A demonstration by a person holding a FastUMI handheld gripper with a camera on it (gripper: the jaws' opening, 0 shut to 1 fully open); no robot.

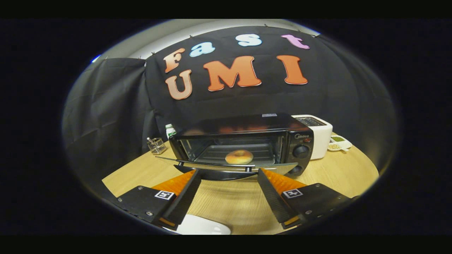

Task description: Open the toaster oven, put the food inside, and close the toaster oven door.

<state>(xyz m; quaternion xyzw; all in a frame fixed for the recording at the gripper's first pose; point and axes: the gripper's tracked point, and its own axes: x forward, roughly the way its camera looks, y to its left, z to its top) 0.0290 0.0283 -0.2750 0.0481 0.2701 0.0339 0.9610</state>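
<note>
White plate (203, 225) below the spread fingers (190, 183) cut off, only its far rim visible; white appliance (317, 135) half hidden behind the toaster oven (243, 141); bottle (170, 130) partly behind the oven's corner; contents of small dish (339, 143) too small to tell.

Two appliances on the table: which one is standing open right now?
The black toaster oven, just ahead of the open claw: its door is dropped down, bagel on the rack. The white appliance behind it isn't.
</note>
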